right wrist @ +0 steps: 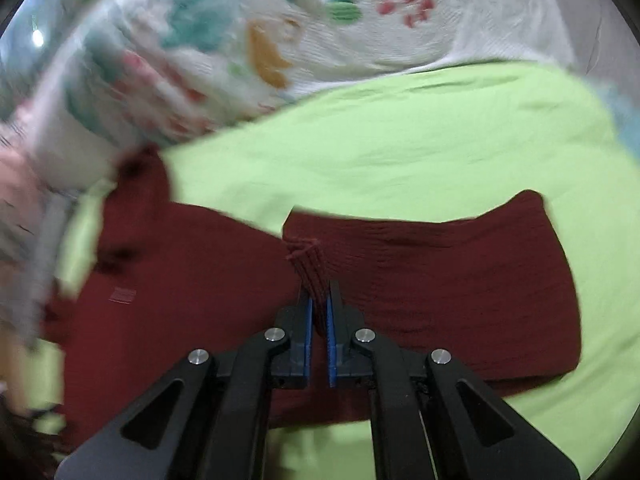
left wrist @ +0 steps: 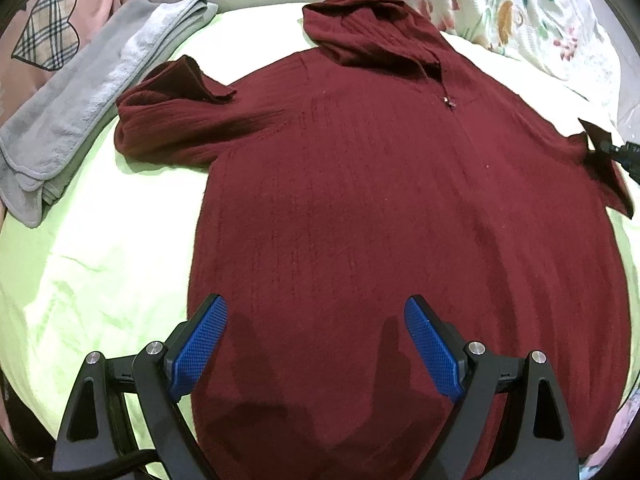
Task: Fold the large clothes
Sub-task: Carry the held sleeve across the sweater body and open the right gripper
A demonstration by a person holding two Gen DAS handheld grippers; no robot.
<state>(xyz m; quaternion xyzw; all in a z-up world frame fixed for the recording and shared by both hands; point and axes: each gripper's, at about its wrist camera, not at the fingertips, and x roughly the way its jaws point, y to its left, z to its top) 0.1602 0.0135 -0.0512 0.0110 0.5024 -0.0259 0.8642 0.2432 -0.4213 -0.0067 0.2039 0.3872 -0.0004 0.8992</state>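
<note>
Maroon hooded sweater [left wrist: 360, 208] flat on green sheet [left wrist: 100, 264]; right sleeve cuff pinched.

Left gripper [left wrist: 316, 320] hovers over the hem end, blue pads spread wide, holding nothing. Right gripper [right wrist: 319, 312] is pressed together on the sleeve cuff [right wrist: 306, 264]. Left sleeve [left wrist: 168, 120] lies folded back on itself. Beyond: folded grey towel [left wrist: 80, 108] at left, hood [left wrist: 360, 24] towards floral quilt [left wrist: 500, 4].

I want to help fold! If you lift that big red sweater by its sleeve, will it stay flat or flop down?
Probably flop: the red sweater is soft knit, and its sleeve bunches where the right gripper pinches it. It looks thick, so likely rather heavy.
</note>
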